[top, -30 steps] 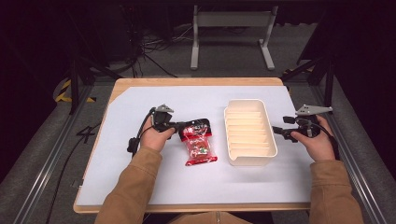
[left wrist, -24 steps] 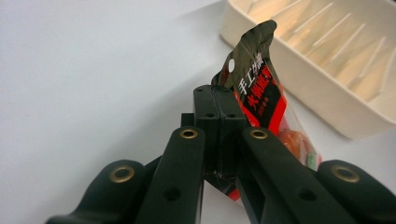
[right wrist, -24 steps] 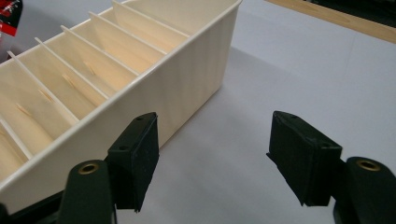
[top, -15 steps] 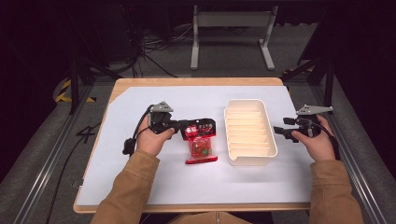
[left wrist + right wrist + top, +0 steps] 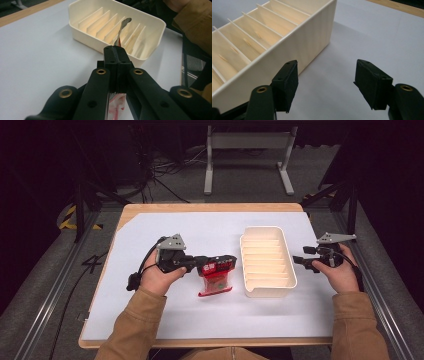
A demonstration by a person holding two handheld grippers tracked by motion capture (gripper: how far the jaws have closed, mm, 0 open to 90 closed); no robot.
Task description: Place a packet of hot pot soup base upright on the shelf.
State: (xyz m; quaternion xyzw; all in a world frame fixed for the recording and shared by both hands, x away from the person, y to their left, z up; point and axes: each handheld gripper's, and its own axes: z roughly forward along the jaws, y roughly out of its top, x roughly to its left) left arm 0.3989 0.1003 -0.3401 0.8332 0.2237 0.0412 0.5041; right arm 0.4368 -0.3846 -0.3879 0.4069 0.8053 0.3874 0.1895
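Red and shiny, the snack packet (image 5: 216, 276) was pinched in the left gripper (image 5: 227, 261). The two black jaws were pressed tight together on the packet's top edge. In the left gripper view, a thin silver strip of the packet (image 5: 121, 30) stuck up past the closed jaws, and a bit of red and white showed below them. The rest of the packet hung down toward the white sheet (image 5: 200, 315) that covered the wooden table (image 5: 210, 207). I could not tell if its bottom end touched the sheet.

Just beside the packet, on its right, sat a cream plastic tray (image 5: 267, 292). Thin walls inside it split it into many narrow slots. The tray lay flat on the white sheet.

On the other side of the tray was the right gripper (image 5: 296, 260). A hand (image 5: 337, 270) in a tan sleeve (image 5: 357, 320) held it near the tray's right wall. Its jaws were wide apart and had nothing between them. In the right gripper view, one jaw sat close to the tray's outer wall (image 5: 294, 52), but I could not tell if it touched. The other jaw was over bare white sheet.

The left hand (image 5: 157, 275) also wore a tan sleeve, and a grey three-cornered plate (image 5: 173, 241) sat on top of its gripper.
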